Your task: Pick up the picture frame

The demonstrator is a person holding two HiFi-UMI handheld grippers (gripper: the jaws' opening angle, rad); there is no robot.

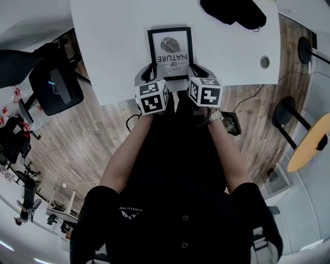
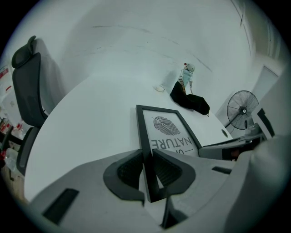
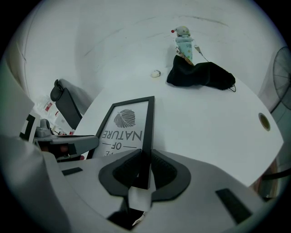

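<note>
A black picture frame (image 1: 170, 51) with a leaf print and the word NATURE lies on the white table (image 1: 113, 41), close to its near edge. My left gripper (image 1: 150, 71) holds the frame's left rail near the bottom corner. In the left gripper view the rail runs between the two pads of the left gripper (image 2: 146, 154), and both press on the frame (image 2: 170, 132). My right gripper (image 1: 195, 69) clasps the opposite rail. In the right gripper view the right gripper (image 3: 146, 154) has its pads tight against the black edge of the frame (image 3: 125, 123).
A black bag (image 1: 232, 11) lies at the table's far side, with a small plush toy (image 3: 184, 43) behind it and a small white object (image 3: 156, 73) nearby. The tabletop has a cable hole (image 1: 264, 62). An office chair (image 1: 54, 87) stands left, a fan (image 2: 243, 111) right.
</note>
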